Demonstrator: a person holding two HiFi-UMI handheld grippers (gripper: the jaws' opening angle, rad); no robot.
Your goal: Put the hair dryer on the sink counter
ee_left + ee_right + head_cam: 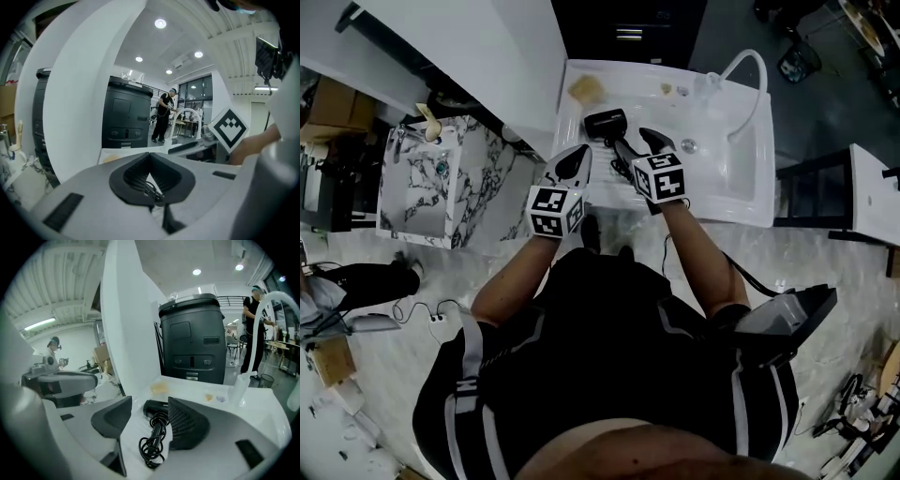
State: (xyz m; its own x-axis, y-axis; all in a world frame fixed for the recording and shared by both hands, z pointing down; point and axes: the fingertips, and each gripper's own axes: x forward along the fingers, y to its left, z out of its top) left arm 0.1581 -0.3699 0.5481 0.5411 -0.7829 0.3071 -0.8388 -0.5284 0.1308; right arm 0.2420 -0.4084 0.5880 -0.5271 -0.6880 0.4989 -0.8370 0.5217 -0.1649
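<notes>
A black hair dryer [605, 123] lies on the white sink counter [581, 112], left of the basin. In the right gripper view the hair dryer [156, 408] rests flat with its coiled cord [151, 448] trailing toward me. My right gripper [631, 138] [149, 423] is open, its jaws on either side of the dryer's handle with a gap on each side. My left gripper [575, 161] [150, 177] hovers just left of the dryer, its pads pressed together on nothing.
The sink basin [741, 159] with a curved faucet [748, 67] lies to the right. A yellow sponge [586, 88] sits at the counter's back. A marble-patterned cabinet [431, 183] stands to the left. A tall white panel [129, 329] rises beside the counter.
</notes>
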